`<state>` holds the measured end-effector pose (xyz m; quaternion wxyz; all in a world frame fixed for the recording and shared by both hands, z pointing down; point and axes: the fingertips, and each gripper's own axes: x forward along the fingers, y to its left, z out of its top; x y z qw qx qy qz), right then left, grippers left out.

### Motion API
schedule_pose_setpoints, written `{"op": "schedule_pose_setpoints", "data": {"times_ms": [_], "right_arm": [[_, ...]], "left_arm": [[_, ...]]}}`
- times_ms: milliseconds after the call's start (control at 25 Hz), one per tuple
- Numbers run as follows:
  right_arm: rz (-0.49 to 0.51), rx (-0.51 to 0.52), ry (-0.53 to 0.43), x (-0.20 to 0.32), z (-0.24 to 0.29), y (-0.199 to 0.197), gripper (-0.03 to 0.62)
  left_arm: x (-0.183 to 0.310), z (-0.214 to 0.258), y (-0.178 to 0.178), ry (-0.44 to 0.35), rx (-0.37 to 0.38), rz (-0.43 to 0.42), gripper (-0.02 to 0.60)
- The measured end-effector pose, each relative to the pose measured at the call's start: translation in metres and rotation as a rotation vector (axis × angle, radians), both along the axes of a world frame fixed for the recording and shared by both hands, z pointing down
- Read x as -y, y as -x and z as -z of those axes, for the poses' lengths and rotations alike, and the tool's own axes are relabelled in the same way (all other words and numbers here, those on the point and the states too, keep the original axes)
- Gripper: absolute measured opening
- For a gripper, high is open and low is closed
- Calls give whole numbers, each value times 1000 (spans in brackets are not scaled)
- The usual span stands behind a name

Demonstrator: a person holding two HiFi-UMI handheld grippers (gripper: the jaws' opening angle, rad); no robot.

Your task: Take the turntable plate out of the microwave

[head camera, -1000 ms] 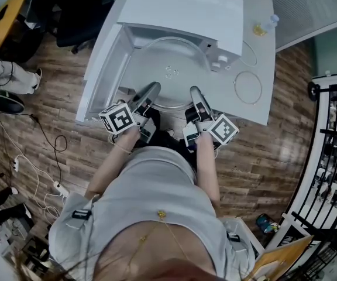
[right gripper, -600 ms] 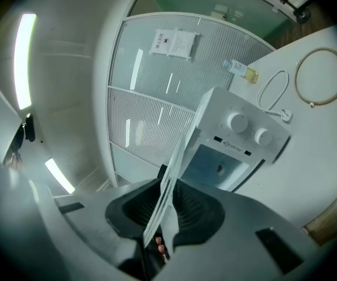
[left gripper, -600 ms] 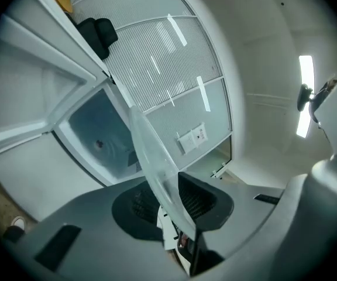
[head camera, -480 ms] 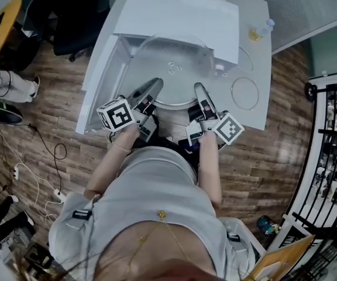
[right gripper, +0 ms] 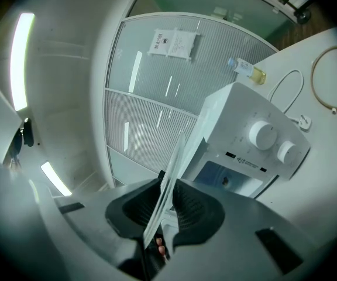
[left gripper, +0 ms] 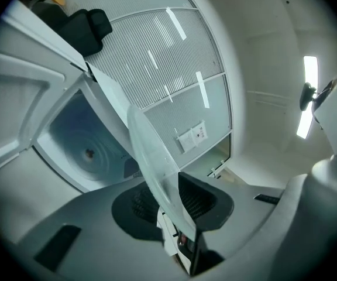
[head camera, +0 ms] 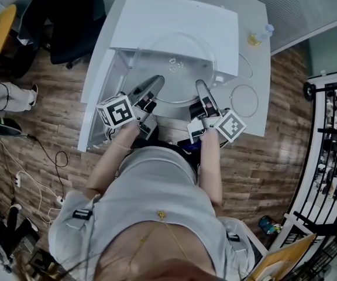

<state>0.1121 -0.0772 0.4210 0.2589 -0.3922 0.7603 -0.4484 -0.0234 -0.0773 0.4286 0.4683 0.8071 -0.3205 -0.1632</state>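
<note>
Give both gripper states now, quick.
Left gripper: shut on the glass turntable plate.
Right gripper: shut on the turntable plate too.

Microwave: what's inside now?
In the microwave, only a small centre hub shows on the floor; plate is out, clamped by left gripper and right gripper. Plate hides the cavity's right side.

Wood-plank floor (head camera: 285, 157); white table (head camera: 261, 69); black office chair (head camera: 69, 22); ribbed wall panelling (head camera: 297, 4); apparently a black metal rack (head camera: 335, 145) at right.
</note>
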Motion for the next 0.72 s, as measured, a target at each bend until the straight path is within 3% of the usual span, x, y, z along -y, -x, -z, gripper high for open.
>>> {"op": "schedule_pose_setpoints", "data": {"times_ms": [720], "right_arm": [[-41, -30, 72, 70, -15, 1, 80]], "left_arm": [[72, -11, 2, 79, -3, -38, 103]]}}
